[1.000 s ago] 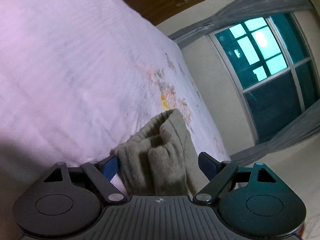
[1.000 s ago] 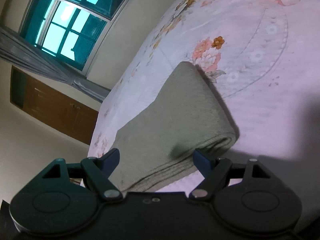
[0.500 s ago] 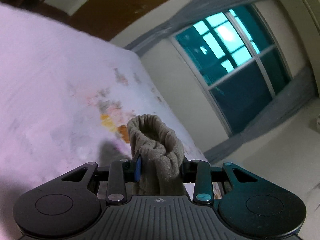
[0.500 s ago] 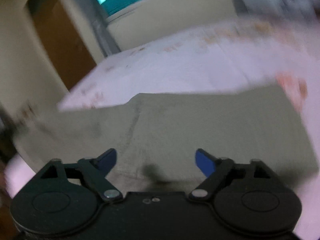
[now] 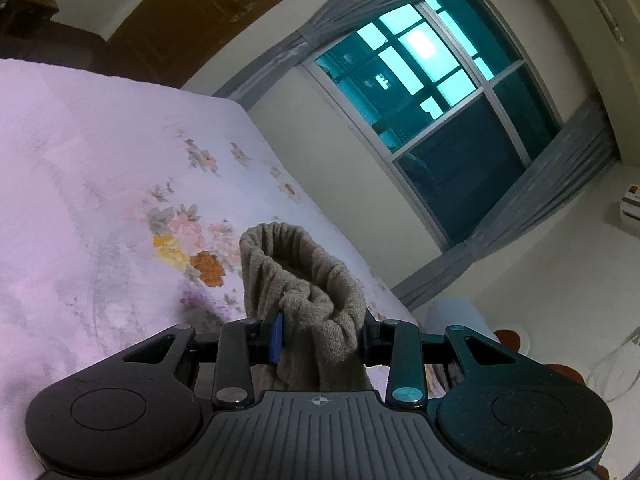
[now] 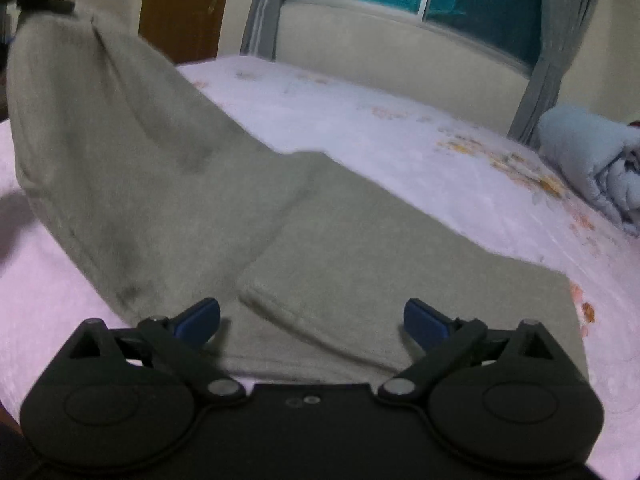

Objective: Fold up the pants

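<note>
Now pants (image 5: 304,304) between left fingers (image 5: 277,334)

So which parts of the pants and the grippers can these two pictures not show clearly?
- Left wrist view: the left hand-held gripper is shut on the pants; its body hides the cloth below.
- Right wrist view: the open right hand-held gripper covers the pants' near edge; motion blur softens the lifted end, whose holder is cut off at the corner.

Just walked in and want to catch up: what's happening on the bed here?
A person is folding grey pants on a floral bedsheet. The left hand-held gripper is clamped on a bunched end of the fabric, lifted off the bed. The right hand-held gripper hangs open over the flat, folded part, gripping nothing; its jaws have just been opening.
</note>
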### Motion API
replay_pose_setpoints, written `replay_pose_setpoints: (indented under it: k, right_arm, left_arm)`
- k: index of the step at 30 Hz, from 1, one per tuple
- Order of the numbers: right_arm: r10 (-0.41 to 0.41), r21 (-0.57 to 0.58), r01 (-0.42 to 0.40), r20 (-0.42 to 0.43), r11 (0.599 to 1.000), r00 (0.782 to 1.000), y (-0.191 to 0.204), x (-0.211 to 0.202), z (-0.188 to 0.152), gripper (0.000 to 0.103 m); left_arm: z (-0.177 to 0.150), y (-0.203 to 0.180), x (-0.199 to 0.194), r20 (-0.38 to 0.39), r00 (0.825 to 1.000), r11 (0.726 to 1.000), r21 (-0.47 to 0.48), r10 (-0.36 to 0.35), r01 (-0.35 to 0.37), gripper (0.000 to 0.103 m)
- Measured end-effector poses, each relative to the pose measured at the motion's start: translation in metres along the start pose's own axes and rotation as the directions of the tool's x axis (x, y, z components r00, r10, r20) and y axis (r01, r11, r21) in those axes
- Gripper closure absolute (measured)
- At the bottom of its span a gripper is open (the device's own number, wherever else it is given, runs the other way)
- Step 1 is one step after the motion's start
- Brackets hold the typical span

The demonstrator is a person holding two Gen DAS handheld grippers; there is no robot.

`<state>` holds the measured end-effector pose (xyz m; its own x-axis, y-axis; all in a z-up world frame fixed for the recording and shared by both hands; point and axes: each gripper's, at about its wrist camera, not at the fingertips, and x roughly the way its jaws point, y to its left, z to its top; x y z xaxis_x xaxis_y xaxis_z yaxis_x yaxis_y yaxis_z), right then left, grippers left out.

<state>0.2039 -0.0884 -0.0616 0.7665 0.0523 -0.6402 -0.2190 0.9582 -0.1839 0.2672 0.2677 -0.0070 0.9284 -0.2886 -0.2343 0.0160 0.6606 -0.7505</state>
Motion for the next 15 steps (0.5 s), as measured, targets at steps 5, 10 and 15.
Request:
replay_pose_setpoints:
  k: [5, 10, 15]
  right_arm:
    - [0.032, 0.018, -0.031, -0.032, 0.999, 0.999, -0.002, 0.009, -0.011, 0.007]
    - [0.042, 0.15, -0.057, 0.102, 0.987, 0.994, -0.033, -0.025, -0.005, 0.008]
    - [-0.037, 0.44, -0.092, 0.276, 0.893, 0.96, -0.126, -0.088, -0.043, 0.006]
  left_arm:
    - [-0.007, -0.029, -0.004, -0.003, 1.0, 0.998, 0.067, -0.008, 0.008, 0.068]
    - [-0.017, -0.072, -0.019, 0.01, 1.0, 0.983, 0.183, -0.001, -0.001, 0.068]
    - [-0.053, -0.152, -0.008, -0.032, 0.997, 0.934, 0.349, -0.076, 0.082, 0.068]
